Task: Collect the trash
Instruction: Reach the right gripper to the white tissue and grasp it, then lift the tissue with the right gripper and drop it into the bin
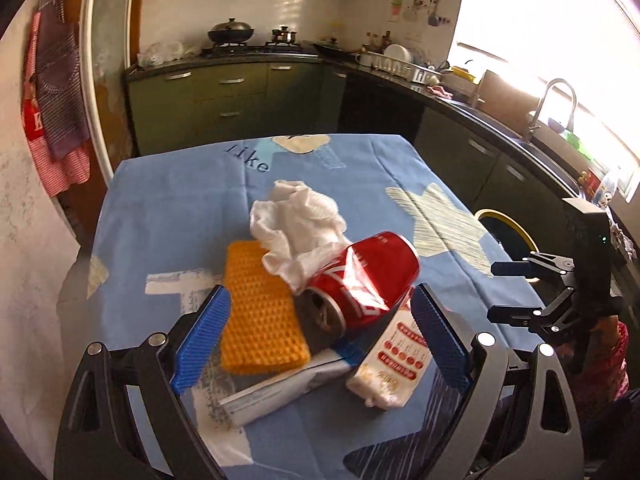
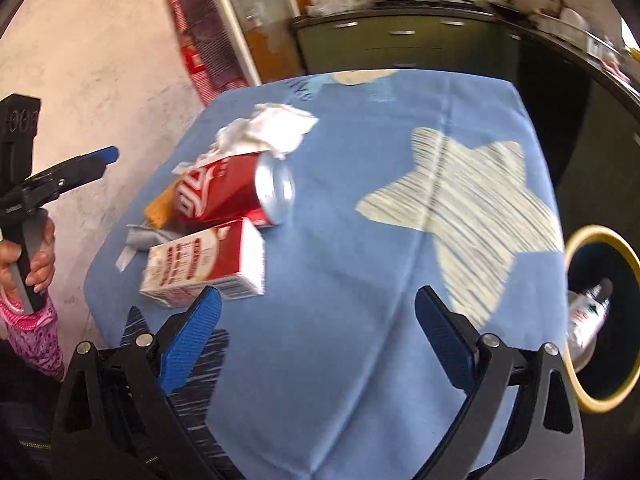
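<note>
A: How stand the two tools?

B: The left gripper (image 1: 320, 336) has its jaws wide, empty, around the pile at its 12 o'clock. The right gripper (image 2: 318, 340) is also wide and empty, above bare blue tablecloth (image 2: 360, 264).

A: Where is the trash?

B: The red can (image 1: 366, 280) lies on its side, touching the white tissue (image 1: 298, 226), the orange sponge (image 1: 260, 312) and the carton (image 1: 394, 364). The bin (image 2: 600, 320) is at 3 o'clock from the right gripper, with a bottle (image 2: 588, 312) inside.

Black claw (image 1: 320, 332), blue ribbed pads (image 1: 202, 344)
</note>
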A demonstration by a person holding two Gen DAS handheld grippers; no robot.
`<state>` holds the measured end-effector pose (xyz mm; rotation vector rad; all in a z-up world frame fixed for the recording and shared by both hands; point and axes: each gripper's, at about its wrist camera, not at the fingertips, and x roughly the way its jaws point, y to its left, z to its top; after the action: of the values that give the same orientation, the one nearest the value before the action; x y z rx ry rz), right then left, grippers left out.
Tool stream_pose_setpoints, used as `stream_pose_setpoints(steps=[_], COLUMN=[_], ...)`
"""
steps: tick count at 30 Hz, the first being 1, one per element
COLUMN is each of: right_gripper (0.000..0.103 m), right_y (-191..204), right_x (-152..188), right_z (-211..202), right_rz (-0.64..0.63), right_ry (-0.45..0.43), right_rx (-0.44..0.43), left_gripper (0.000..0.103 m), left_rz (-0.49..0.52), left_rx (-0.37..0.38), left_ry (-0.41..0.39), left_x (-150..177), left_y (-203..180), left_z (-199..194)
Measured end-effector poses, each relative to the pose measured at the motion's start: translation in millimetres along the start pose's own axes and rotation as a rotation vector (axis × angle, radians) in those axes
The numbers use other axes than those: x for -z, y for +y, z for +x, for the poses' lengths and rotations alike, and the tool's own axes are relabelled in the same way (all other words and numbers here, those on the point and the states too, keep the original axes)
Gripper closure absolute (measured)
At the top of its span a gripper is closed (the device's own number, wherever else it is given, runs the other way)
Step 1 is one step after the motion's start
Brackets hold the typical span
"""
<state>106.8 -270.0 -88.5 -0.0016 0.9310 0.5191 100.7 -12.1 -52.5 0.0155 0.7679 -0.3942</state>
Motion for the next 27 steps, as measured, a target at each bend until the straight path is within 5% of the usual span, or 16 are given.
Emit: stream_pose_setpoints(steps=[12, 17, 21, 27], right_gripper=[0.01, 0.012, 0.043, 0.059], right_y=[56.5, 44.9, 39.2, 39.7], right_x=[-81.0, -136.4, -164.8, -165.9], right_z=[37.2, 68.9, 106.1, 134.4], right_rz=[-0.36, -0.24, -0.16, -0.132], right_ry=[0.077, 0.094, 0.157, 0.241], right_rx=[-0.02, -0.037, -0.058, -0.077], left_gripper=[0.013, 0.013, 0.013, 0.013], left_rz=[-0.071, -0.084, -0.083, -0.08], left_rx=[-0.031, -0.038, -0.04, -0.039], left_ry=[0.001, -0.003, 0.013, 0.021], left_x=[21.8, 23.0, 24.2, 27.4], left_y=[27.7, 30.3, 30.5, 36.5], left_z=[-12.1, -18.0, -14.0, -15.0])
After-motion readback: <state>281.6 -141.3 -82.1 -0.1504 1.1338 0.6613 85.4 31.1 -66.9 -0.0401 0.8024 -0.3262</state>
